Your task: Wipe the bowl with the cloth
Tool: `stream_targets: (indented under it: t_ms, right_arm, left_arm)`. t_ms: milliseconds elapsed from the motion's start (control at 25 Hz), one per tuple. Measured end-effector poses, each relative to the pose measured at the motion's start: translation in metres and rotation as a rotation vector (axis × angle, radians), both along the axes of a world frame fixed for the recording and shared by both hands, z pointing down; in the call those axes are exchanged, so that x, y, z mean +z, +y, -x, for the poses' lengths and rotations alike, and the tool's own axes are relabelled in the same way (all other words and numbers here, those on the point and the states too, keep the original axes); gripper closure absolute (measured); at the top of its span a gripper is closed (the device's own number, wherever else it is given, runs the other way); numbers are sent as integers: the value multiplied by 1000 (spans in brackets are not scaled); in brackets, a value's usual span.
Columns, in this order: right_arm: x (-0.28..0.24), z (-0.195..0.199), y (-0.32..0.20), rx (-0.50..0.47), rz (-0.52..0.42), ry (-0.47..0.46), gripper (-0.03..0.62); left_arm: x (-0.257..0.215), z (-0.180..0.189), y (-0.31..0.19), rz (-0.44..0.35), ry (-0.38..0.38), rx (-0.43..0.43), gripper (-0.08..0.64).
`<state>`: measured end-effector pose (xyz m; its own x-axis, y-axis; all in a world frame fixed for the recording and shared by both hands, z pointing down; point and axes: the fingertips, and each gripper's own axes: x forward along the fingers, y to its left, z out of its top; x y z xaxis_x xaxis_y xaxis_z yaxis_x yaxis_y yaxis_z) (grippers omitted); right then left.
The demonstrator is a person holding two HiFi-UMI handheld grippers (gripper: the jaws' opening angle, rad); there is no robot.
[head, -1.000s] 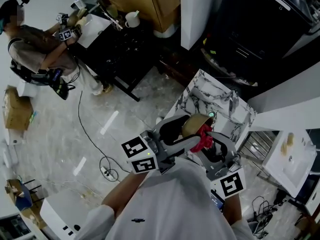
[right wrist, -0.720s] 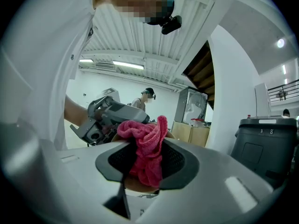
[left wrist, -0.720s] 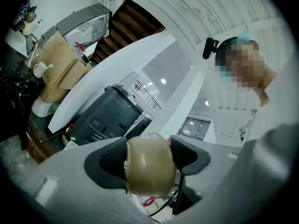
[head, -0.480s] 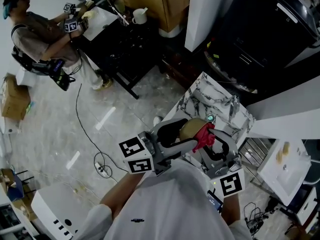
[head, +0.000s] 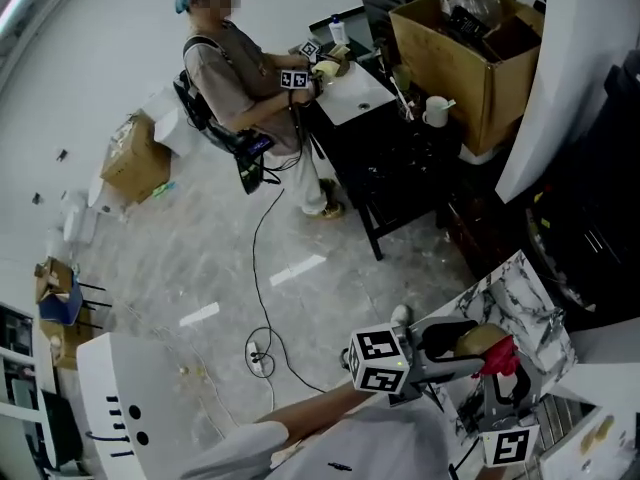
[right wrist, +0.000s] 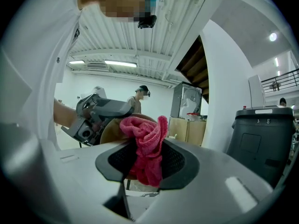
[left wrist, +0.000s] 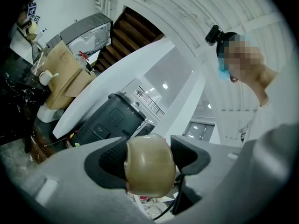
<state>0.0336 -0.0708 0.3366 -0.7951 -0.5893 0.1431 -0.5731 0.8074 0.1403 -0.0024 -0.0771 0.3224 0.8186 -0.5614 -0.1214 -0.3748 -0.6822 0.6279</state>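
Head view shows the left gripper [head: 452,343] gripping the bowl [head: 478,339], while the right gripper [head: 503,378] holds the cloth [head: 500,356] against its right side.

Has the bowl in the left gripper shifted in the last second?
No, not noticeably. The head view swung, but the bowl still hangs over the marble table's near left part.

We hold bowl [left wrist: 148,164] between jaws of left gripper [left wrist: 149,149], over table [head: 530,293]. Cloth [right wrist: 145,146] between jaws of right gripper [right wrist: 147,155], against bowl's right side. Far ahead of us: person [head: 235,78] at desk [head: 355,93]. Mug [head: 436,111] right of desk, just left of box [head: 480,38].
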Motion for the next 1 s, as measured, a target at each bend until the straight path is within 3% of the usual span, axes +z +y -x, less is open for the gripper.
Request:
stream_targets:
  t_ms: [440, 720, 1000]
  right_arm:
    - [12, 17, 18, -51, 32, 24, 448]
    - [8, 15, 24, -50, 91, -70, 448]
    - [-9, -12, 18, 26, 54, -138, 448]
  left_arm:
    - [-4, 4, -10, -10, -12, -22, 256]
    - [5, -4, -13, 6, -40, -24, 257]
    - [11, -4, -16, 7, -65, -55, 258]
